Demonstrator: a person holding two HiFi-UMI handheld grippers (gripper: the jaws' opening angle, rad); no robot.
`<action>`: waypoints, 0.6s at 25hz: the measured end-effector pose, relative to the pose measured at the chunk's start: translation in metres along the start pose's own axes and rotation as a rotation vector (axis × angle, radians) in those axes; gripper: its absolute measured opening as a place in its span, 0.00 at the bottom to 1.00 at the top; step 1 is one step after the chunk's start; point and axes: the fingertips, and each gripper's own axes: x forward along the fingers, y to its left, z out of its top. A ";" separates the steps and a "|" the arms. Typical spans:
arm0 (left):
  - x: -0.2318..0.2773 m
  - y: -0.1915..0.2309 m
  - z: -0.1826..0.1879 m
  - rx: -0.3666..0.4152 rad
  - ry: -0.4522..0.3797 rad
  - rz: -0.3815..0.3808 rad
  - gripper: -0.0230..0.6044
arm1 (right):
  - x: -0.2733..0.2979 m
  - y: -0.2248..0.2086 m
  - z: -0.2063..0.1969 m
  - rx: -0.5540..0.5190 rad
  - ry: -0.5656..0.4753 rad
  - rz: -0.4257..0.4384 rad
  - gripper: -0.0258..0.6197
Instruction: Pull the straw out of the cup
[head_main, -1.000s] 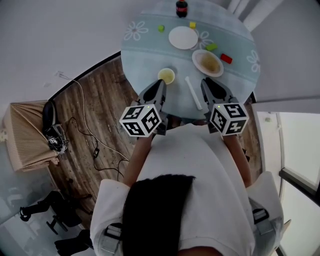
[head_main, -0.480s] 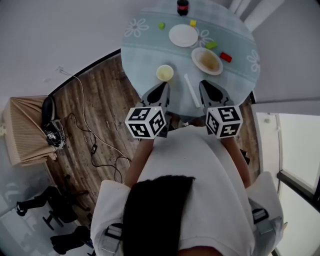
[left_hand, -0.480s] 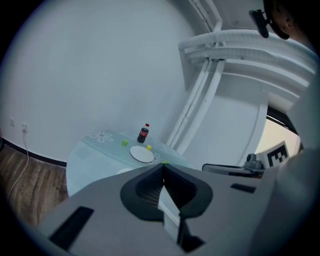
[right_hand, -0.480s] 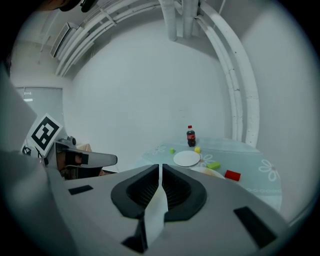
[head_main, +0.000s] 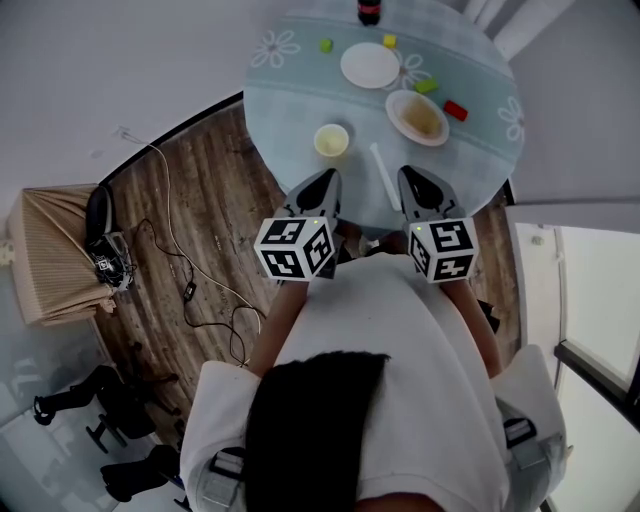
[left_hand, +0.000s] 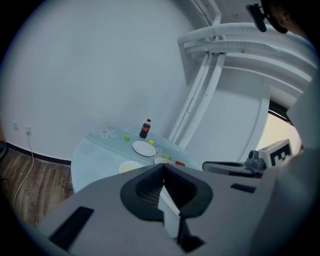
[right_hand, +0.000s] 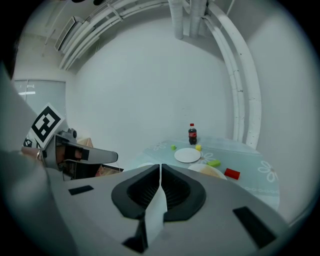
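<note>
At the table's near edge, left hand-held gripper and right hand-held gripper tilt slightly down, jaws together, empty, the right's just closed; cubes hide both hands.

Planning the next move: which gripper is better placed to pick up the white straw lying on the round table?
Right, probably. The white straw lies close beside the shut right gripper; the shut left gripper is farther off, nearer the yellow cup.

White daisies pattern the pale blue table; plate white, block red.
</note>
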 end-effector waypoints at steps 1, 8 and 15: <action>0.000 0.000 0.000 0.000 0.001 -0.001 0.05 | 0.001 0.000 0.000 0.000 0.000 0.001 0.10; 0.002 -0.004 0.000 0.007 0.006 -0.017 0.05 | 0.003 0.004 0.002 -0.011 0.001 0.002 0.10; 0.003 -0.006 -0.001 0.008 0.013 -0.023 0.05 | 0.001 0.002 0.001 -0.008 0.000 -0.002 0.10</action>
